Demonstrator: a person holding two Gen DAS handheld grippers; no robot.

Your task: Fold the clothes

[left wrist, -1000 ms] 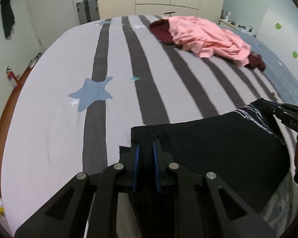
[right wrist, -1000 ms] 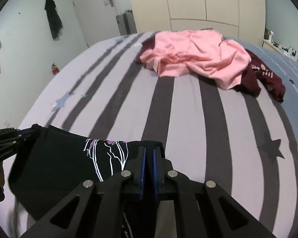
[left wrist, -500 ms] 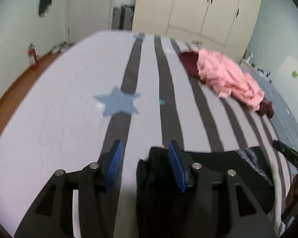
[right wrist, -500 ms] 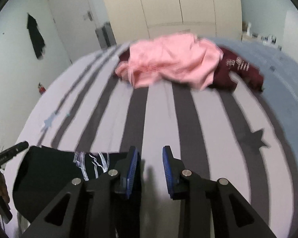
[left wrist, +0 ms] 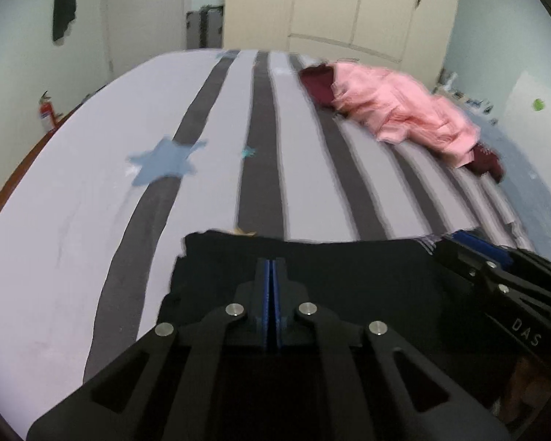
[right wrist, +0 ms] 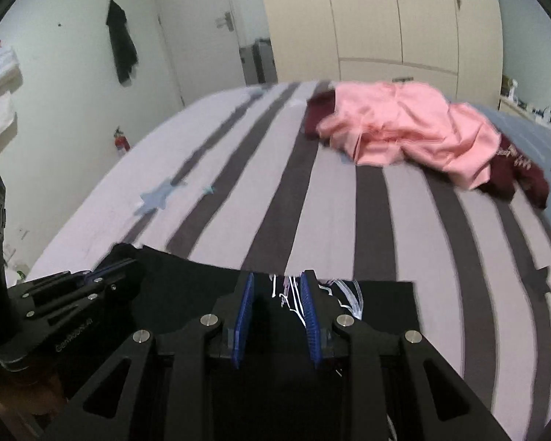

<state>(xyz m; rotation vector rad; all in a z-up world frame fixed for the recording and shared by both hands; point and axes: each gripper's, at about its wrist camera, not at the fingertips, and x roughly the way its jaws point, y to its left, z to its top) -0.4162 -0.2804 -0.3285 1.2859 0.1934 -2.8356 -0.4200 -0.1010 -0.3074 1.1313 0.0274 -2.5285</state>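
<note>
A black garment (left wrist: 330, 261) with a white print lies folded at the near edge of the striped bed. My left gripper (left wrist: 270, 262) is above it with its blue pads pressed together and nothing between them. My right gripper (right wrist: 277, 283) is open over the same garment (right wrist: 378, 294), its pads either side of the white print (right wrist: 288, 292). Each gripper shows in the other's view: the right one in the left wrist view (left wrist: 496, 268), the left one in the right wrist view (right wrist: 77, 286).
A pink garment (left wrist: 404, 110) lies over a dark red one (left wrist: 317, 82) at the far right of the bed (left wrist: 92, 198). Wardrobes (right wrist: 404, 18), a door and a red fire extinguisher (left wrist: 47, 110) stand beyond the bed.
Both grippers let go of the black garment and rose. The left one then shut empty; the right one stays open. Both moved closer together over the garment.
</note>
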